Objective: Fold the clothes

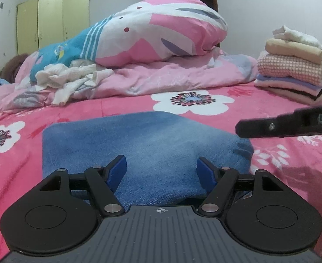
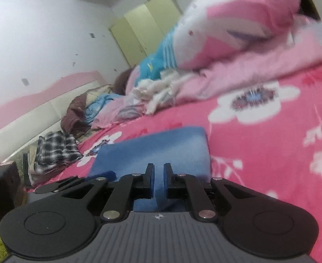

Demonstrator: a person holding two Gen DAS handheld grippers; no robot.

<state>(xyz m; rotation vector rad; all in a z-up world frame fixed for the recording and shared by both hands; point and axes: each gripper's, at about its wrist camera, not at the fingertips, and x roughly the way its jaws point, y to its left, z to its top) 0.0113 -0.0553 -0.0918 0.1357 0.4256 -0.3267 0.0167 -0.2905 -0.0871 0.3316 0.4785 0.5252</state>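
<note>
The folded jeans [image 1: 143, 140] lie on the pink floral sheet [image 1: 270, 166]. The left gripper [image 1: 161, 171] hangs released over their near edge. The right gripper [image 2: 158, 173], entering at 3 o'clock in the left view, is clenched on a denim fold. The folded stack [image 1: 292, 65] sits at 2 o'clock.

One folded blue denim garment [image 1: 143, 144] lies on one pink flowered bedsheet [image 1: 270, 175]. One stack of folded clothes [image 1: 292, 65] holds about six pieces. There is one rolled pink quilt [image 1: 161, 32], one crumpled white garment [image 1: 68, 76], one plaid shirt [image 2: 55, 151], one three-door wardrobe [image 1: 51, 22], and two grippers: left gripper [image 1: 161, 173], right gripper [image 2: 158, 179].
</note>
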